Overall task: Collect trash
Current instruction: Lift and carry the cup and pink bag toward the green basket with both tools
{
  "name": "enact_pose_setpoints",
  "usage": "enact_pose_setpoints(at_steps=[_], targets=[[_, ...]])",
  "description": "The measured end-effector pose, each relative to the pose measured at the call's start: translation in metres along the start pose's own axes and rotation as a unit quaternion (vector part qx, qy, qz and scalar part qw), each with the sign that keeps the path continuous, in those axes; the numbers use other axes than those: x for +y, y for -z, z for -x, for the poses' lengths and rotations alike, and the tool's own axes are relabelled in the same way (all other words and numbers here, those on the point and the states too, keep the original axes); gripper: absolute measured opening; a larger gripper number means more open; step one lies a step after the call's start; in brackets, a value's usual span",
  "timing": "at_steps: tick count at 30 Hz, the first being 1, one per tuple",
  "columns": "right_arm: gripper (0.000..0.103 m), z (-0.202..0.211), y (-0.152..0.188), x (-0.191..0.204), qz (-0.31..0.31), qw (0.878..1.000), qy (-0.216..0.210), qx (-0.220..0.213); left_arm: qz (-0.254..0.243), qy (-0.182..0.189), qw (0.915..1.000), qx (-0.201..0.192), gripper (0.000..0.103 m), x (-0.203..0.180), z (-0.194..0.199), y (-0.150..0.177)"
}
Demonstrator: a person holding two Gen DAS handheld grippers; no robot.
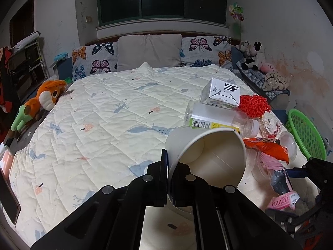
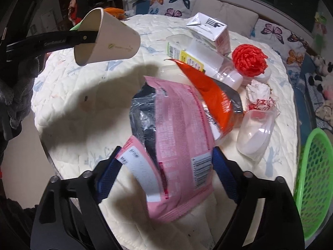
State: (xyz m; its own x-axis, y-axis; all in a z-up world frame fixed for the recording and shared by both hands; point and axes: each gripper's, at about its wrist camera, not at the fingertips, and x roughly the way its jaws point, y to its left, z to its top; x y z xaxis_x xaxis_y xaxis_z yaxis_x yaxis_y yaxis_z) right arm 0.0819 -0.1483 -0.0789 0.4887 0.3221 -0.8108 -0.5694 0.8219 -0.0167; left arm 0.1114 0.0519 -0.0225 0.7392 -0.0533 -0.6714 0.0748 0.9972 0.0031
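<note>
Pink wrapper [image 2: 177,137] between spread right fingers [image 2: 223,179]; left gripper [image 1: 169,162] pinching paper cup [image 1: 208,152].

A matt paper cup [image 1: 208,152] is being seen above quilted cloth bedding [image 1: 104,114]; a glossy pink plastic wrapper [image 2: 179,129] and a perforated green plastic basket [image 2: 312,183] are showing at lower right.

Left half of quilt [image 1: 100,112] bare; trash pile [image 1: 239,116] crowds right side up to green basket [image 1: 306,133].
</note>
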Motion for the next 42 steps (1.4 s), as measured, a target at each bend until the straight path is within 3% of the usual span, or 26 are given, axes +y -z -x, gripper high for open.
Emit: enact_pose_setpoints(at_steps=[6, 14, 21, 26, 42], targets=[[0.052, 0.007, 0.001, -0.016, -0.041, 0.999, -0.006, -0.008, -0.003, 0.004, 1.0, -0.003, 0.003, -0.006, 0.003, -0.003], [0.043, 0.03, 0.003, -0.014, -0.057, 0.998, -0.019, -0.034, -0.01, 0.017, 0.9996, -0.018, 0.003, -0.013, 0.02, -0.01], [0.043, 0.066, 0.007, -0.023, -0.082, 0.994, -0.023, -0.072, -0.023, 0.045, 0.9979, -0.04, 0.003, -0.033, 0.042, -0.023], [0.043, 0.086, 0.014, -0.047, -0.11, 0.99, 0.005, -0.087, -0.039, 0.079, 0.9951, -0.045, 0.003, -0.059, 0.048, -0.034], [0.045, 0.121, 0.07, -0.177, -0.242, 0.959, 0.114, -0.097, -0.115, 0.176, 0.9773, -0.029, 0.003, -0.191, 0.026, -0.063]])
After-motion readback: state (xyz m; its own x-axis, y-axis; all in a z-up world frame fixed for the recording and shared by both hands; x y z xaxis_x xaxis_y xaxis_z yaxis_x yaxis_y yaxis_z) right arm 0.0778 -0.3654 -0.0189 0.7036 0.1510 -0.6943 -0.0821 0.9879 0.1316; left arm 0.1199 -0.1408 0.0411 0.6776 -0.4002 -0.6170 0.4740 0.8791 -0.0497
